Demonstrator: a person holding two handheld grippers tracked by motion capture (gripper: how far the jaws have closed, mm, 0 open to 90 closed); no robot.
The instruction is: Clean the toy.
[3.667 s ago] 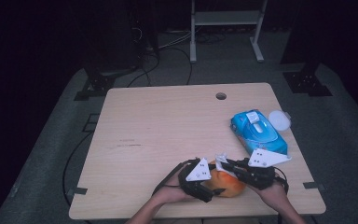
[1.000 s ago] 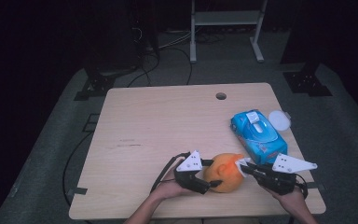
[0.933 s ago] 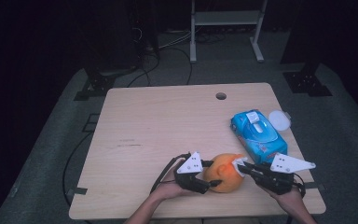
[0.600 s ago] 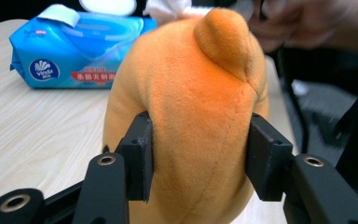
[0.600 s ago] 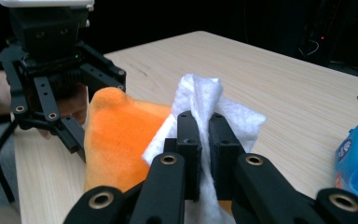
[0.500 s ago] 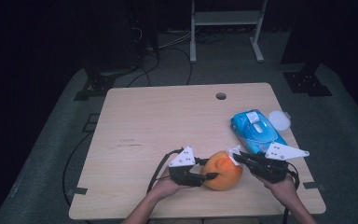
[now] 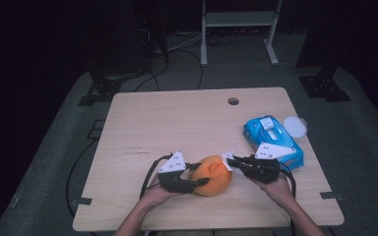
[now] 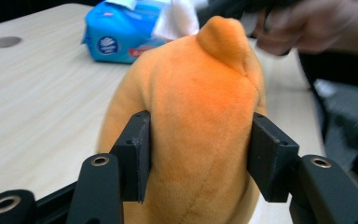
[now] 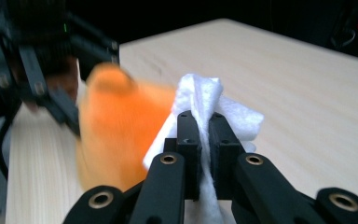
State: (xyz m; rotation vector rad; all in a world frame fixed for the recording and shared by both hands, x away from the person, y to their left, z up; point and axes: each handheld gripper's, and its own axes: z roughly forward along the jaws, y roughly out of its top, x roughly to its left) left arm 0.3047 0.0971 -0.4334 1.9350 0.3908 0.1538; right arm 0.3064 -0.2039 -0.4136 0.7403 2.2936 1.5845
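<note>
An orange plush toy lies near the table's front edge. My left gripper is shut on it from the left. In the left gripper view the two jaws press into the toy's sides. My right gripper is shut on a folded white wipe and holds it against the toy's upper right. In the right gripper view the wipe sticks up between the closed jaws, with the blurred toy just to their left.
A blue pack of wipes lies right of the right hand, with a round white lid beside it. The wooden table has a cable hole at the back. Cables and a stand are on the dark floor behind.
My left gripper has slid left and slightly away with the toy in its jaws. My right gripper, with the wipe, has moved left up to the toy.
</note>
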